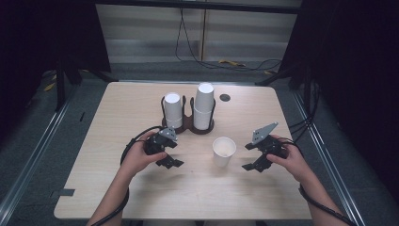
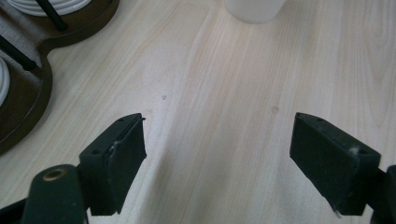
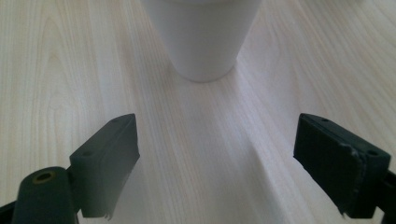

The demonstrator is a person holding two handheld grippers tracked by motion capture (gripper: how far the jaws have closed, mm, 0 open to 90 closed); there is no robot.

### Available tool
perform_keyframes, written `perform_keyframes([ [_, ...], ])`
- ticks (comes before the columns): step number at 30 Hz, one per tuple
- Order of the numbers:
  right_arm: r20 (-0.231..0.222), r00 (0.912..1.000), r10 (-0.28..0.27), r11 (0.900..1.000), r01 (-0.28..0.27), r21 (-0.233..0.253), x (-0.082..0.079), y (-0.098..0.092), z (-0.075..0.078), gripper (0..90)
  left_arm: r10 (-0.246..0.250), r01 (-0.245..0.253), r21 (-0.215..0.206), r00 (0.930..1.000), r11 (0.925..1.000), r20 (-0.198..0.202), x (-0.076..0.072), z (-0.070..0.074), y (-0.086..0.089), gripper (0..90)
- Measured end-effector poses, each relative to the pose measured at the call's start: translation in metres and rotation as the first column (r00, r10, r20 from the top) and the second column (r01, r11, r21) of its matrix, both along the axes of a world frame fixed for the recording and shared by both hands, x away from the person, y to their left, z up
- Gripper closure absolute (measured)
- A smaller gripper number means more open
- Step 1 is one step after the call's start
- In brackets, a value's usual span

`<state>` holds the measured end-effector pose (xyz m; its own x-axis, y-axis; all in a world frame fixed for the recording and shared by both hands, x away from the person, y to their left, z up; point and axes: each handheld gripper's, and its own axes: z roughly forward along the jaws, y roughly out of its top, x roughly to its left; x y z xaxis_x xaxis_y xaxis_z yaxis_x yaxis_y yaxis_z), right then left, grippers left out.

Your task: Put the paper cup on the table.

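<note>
A pale wooden table with rounded corners and a fine straight grain stands on a dark floor, cables trailing behind it. Near its far edge sits a dark brown figure-eight holder with thin black uprights; each of its two rings holds a stack of white paper cups turned upside down. A single white cup, tapered and smooth, stands upright and open between the two hands, nearer the right one. The right gripper points at it from just beside it, its blocky black jaws spread wide around bare wood. The left gripper rests low near the holder's front, jaws likewise wide apart and empty.
</note>
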<state>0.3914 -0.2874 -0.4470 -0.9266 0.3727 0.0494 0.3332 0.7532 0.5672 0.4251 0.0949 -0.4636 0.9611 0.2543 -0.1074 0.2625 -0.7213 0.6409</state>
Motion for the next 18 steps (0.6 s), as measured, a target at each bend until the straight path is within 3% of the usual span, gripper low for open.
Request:
perform_keyframes([
  [18, 0.018, 0.9941, -0.107, 0.994, 0.107, 0.028, -0.010, -0.032, -0.019, 13.6, 0.004, -0.004, 0.005, 0.9999, 1.0000, -0.011, 0.001, -0.004, 0.000, 18.0],
])
